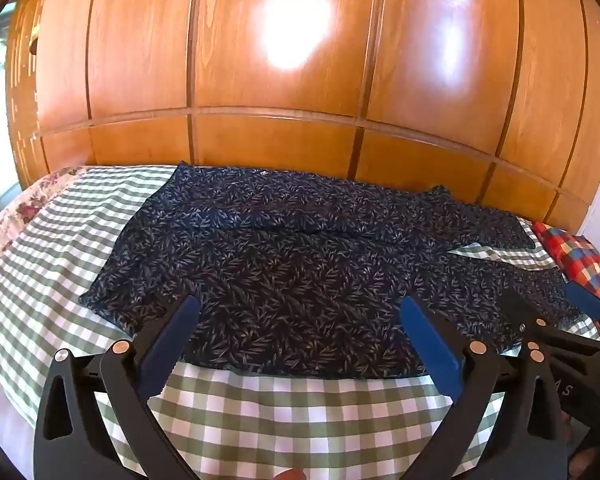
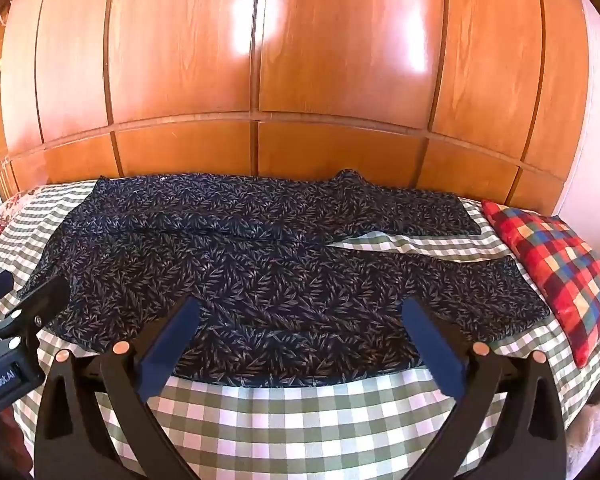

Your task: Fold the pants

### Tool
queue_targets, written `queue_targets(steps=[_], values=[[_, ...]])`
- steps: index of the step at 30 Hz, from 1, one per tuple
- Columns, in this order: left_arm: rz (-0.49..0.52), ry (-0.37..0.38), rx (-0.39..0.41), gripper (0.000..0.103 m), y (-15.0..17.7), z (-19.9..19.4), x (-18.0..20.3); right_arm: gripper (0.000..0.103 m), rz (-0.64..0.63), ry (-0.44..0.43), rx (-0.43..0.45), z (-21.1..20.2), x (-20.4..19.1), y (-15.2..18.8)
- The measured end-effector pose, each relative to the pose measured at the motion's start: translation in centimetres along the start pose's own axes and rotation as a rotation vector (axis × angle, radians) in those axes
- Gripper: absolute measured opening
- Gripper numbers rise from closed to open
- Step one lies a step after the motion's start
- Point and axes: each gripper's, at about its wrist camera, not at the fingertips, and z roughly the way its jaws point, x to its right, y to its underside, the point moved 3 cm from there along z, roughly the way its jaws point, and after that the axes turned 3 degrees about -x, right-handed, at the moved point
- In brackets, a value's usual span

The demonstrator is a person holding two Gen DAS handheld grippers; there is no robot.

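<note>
Dark navy pants (image 1: pixel 284 248) with a pale leaf print lie spread flat across the bed, waist at the left, two legs running right with a gap between them (image 2: pixel 412 246). My left gripper (image 1: pixel 300 312) hovers wide open above the near edge of the pants, nothing between its blue pads. My right gripper (image 2: pixel 300 312) is likewise open over the near leg, holding nothing. In the left wrist view the right gripper (image 1: pixel 572 312) shows at the right edge; in the right wrist view the left gripper (image 2: pixel 24 292) shows at the left edge. The pants (image 2: pixel 260 264) lie untouched.
A green-and-white checked bedspread (image 1: pixel 284 420) covers the bed (image 2: pixel 300 420). A red, blue and cream plaid cushion (image 2: pixel 560 276) lies at the right end. A floral pillow (image 1: pixel 24 208) sits at the left. A glossy wooden wardrobe (image 1: pixel 300 80) stands directly behind the bed.
</note>
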Motion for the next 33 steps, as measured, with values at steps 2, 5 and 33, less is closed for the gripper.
queue_targets(steps=[2, 5, 33], values=[[-0.003, 0.004, -0.007, 0.100, 0.0, 0.1, 0.0, 0.101, 0.006, -0.001, -0.005, 0.1, 0.1, 0.0], [-0.012, 0.019, -0.006, 0.100, 0.1, 0.1, 0.0, 0.101, 0.011, 0.000, -0.011, 0.4, 0.1, 0.3], [0.002, 0.066, -0.031, 0.100, 0.9, 0.4, -0.1, 0.101, -0.025, 0.027, -0.028, 1.1, -0.2, 1.2]])
